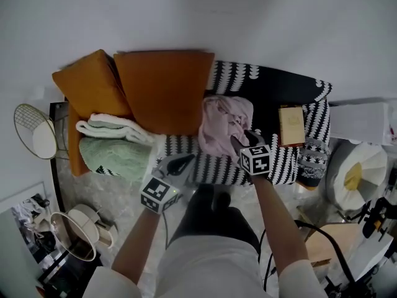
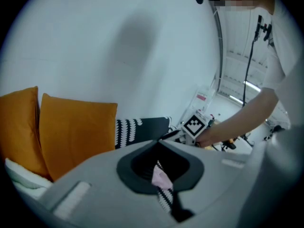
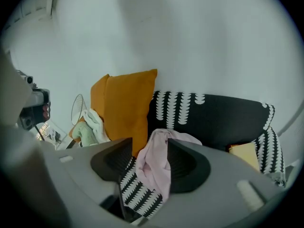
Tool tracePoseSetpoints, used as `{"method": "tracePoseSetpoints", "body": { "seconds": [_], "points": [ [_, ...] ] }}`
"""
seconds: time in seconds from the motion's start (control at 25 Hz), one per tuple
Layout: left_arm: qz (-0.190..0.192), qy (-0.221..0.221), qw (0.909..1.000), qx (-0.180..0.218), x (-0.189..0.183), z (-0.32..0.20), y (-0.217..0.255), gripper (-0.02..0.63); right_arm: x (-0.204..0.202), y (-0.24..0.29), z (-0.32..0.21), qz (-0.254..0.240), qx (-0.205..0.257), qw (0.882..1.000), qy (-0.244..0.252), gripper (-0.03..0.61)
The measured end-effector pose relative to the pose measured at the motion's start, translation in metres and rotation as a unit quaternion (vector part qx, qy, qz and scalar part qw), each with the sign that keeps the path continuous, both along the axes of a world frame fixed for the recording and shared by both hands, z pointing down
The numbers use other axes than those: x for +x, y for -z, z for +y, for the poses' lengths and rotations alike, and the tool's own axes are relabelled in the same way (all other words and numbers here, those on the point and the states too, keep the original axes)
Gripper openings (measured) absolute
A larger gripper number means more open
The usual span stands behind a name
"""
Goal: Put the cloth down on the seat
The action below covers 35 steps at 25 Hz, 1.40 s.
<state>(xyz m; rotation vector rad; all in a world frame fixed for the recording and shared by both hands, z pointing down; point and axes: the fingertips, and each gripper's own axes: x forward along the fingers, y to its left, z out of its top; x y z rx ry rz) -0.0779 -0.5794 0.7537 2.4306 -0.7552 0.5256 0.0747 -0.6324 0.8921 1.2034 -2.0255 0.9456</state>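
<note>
We find the cloth (image 1: 224, 124) lying on the seat (image 1: 282, 157). Left of the cloth lean two cushions (image 1: 164, 89), farther left folded towels (image 1: 115, 140); right of it, a box (image 1: 291, 124).

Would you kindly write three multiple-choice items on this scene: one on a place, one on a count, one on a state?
1. Where does the pink cloth lie? A on the floor; B on the patterned seat; C on a table.
2. How many orange cushions are there? A two; B one; C four.
3. How do the jaws of the right hand-held gripper stand? A shut on the cloth; B shut, empty; C apart.
Answers: B, it rests on the black-and-white seat; A, two lean side by side; C, the right gripper view shows a gap between them.
</note>
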Motion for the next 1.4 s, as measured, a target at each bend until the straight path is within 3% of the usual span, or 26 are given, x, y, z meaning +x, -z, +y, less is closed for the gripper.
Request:
{"method": "tracePoseSetpoints", "body": {
  "seconds": [0.36,0.56,0.68,1.0,1.4],
  "points": [
    [0.004,0.001,0.9999,0.014,-0.006,0.018,0.034,0.000,0.006,0.067,0.026,-0.010,0.046,0.999,-0.026,0.115],
    [0.003,0.008,0.9991,0.041,-0.005,0.034,0.067,0.000,0.016,0.113,0.056,-0.023,0.068,0.996,-0.052,0.092],
    [0.003,0.012,0.9987,0.049,0.000,0.051,0.082,0.000,0.020,0.143,0.080,-0.027,0.094,0.993,-0.063,0.043],
    [0.004,0.028,0.9974,0.067,0.024,0.118,0.116,0.000,0.055,0.200,0.144,-0.028,0.148,0.986,-0.069,0.005],
    [0.019,0.110,0.9907,0.078,0.051,0.210,0.155,0.000,0.124,0.288,0.245,-0.061,0.223,0.971,-0.062,0.003]
  ]
}}
